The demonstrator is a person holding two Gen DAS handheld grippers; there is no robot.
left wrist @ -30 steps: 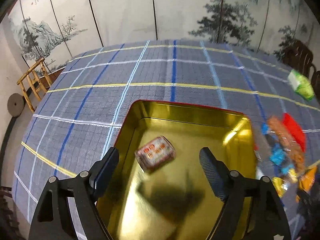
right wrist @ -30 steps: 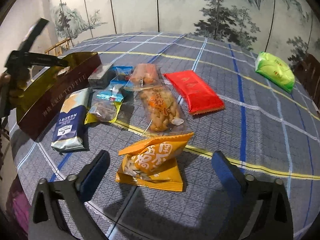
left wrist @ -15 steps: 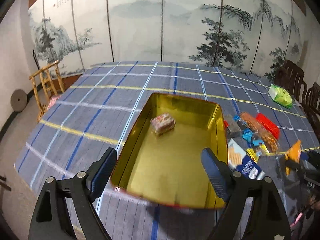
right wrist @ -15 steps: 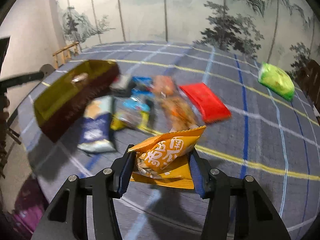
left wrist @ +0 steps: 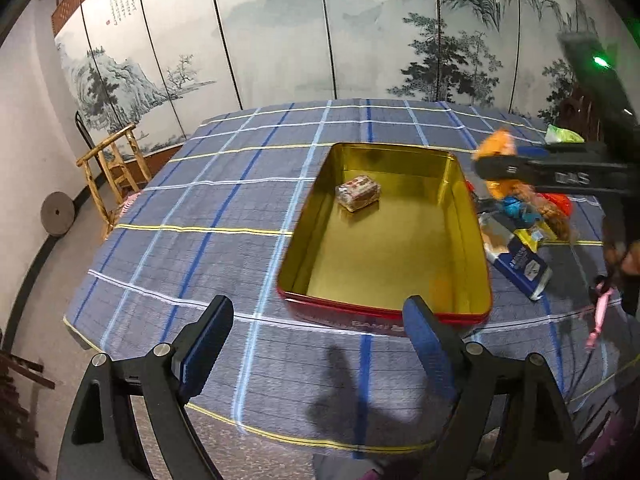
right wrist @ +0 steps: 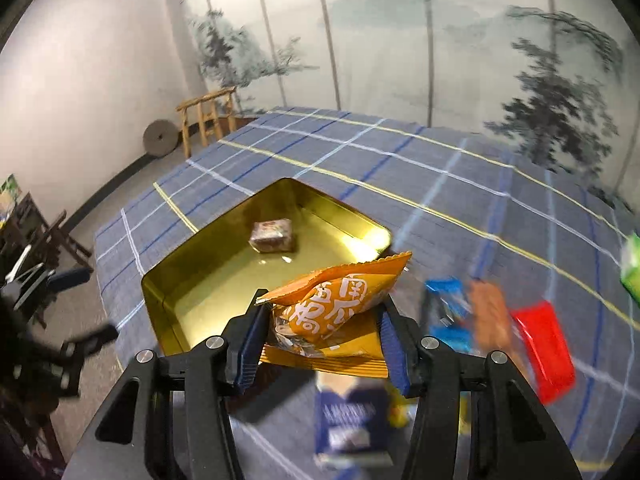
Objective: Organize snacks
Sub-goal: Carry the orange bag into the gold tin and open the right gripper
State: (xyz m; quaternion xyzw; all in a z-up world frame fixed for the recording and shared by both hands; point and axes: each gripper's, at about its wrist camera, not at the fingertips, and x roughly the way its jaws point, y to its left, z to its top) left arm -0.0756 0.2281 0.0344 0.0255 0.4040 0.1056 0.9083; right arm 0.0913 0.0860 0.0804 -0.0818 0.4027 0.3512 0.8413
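Since the earlier frame, right tongs (right wrist: 320, 332) lifted the orange snack bag (right wrist: 334, 304), clamped on it above the gold tin's (right wrist: 176, 280) near edge. Left tongs (left wrist: 316, 344) hung apart, empty, before the tin. Wrapped snack (right wrist: 272, 236) lay inside; other packets (right wrist: 540, 344) on the bench (right wrist: 440, 168).

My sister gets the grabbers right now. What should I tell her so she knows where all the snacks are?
Right gripper: shut on the orange snack bag, lifted beside the gold tin.
Left gripper: open, empty, hovering before the tin's near edge.
Done: one small wrapped snack lies in the tin.
Left: drop the orange bag in, then the pile right of the tin, including the navy packet and red packet, and the green bag farther off.
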